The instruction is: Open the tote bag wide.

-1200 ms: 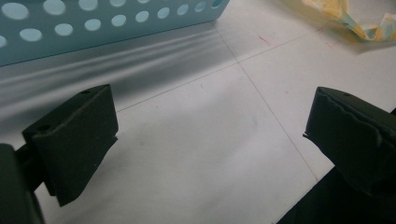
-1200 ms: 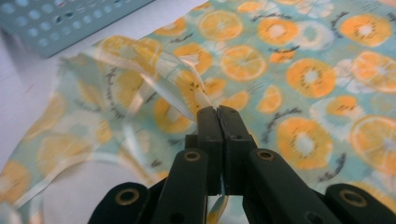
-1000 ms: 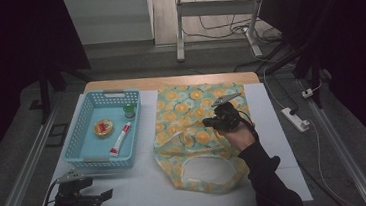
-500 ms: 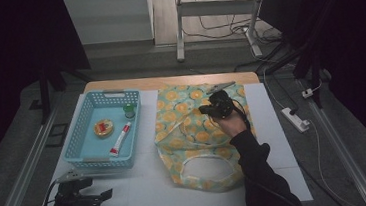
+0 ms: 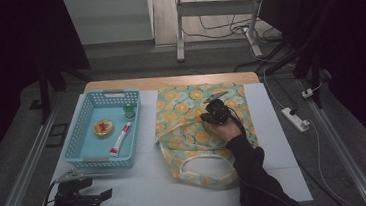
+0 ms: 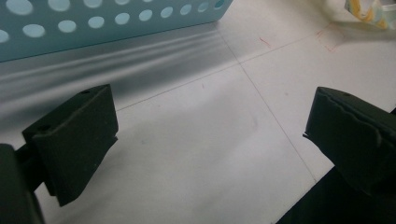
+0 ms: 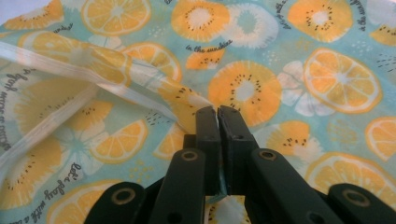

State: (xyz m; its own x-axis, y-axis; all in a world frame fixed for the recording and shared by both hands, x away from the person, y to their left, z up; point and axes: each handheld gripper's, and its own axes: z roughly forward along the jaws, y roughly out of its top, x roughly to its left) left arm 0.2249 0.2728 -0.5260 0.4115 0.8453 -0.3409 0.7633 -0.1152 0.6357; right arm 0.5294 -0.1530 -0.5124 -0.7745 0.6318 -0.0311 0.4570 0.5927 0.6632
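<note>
A cloth bag (image 5: 194,137) printed with orange slices lies flat on the white table, its opening toward the near edge. My right gripper (image 5: 207,116) is low over the bag's middle. In the right gripper view the gripper (image 7: 217,109) is shut on a raised fold of the bag's cloth (image 7: 280,70), beside a pale strap (image 7: 56,60). My left gripper (image 5: 101,193) rests at the table's near left corner. In the left gripper view it (image 6: 210,116) stands open over bare table, nothing between its fingers.
A light blue basket (image 5: 75,152) left of the bag holds a red-and-white tube (image 5: 120,139), a round orange item (image 5: 104,127) and a small green bottle (image 5: 130,110). Its perforated wall (image 6: 93,23) is just ahead of my left gripper. A power strip (image 5: 295,119) lies off the table's right edge.
My right gripper has shifted a little left across the bag and sunk toward it, still pinching the cloth. The left gripper has stayed put.
</note>
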